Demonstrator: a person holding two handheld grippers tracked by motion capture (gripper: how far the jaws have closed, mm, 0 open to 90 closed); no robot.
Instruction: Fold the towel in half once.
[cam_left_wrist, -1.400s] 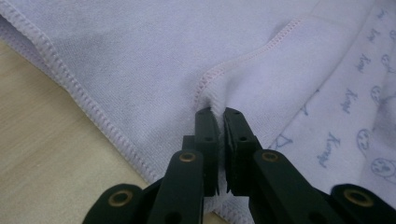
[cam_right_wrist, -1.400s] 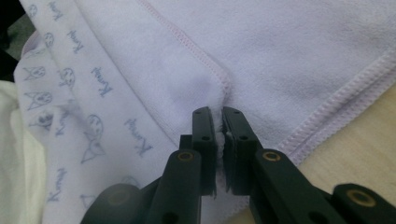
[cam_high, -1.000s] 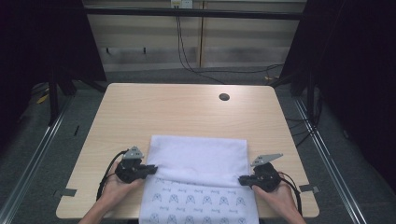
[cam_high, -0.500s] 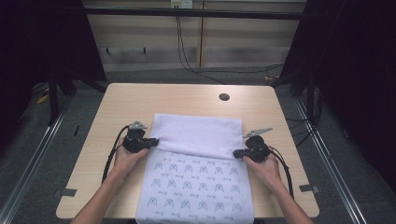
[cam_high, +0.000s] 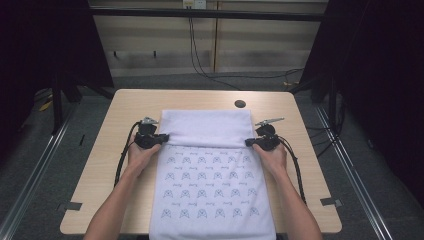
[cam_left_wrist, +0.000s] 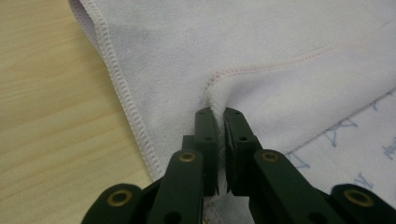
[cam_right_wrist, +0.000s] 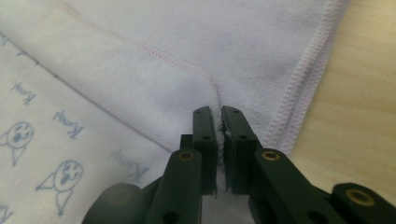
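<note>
a white towel (cam_high: 212, 175) lay along the middle of the light wooden worktop (cam_high: 310, 150), its near end hanging over the edge closest to the person. the far part of the towel was folded back toward the person, showing a plain white band, while the part nearer the person carried rows of small blue printed figures. the left tool (cam_high: 161, 138) was clamped on the folded-over edge at the towel's left side, and the right tool (cam_high: 250, 142) was clamped on the same edge at the right side, both resting low at the worktop. in the left gripper view, the black jaws of the left tool (cam_left_wrist: 220, 114) were pressed together with a pinch of stitched hem between them, the cloth puckering just above the tips. in the right gripper view, the right tool (cam_right_wrist: 218, 112) gripped its hem the same way, next to the towel's pink-stitched border. a small dark round spot (cam_high: 240, 104) sat on the worktop beyond the towel's far fold, apart from the cloth.
</note>
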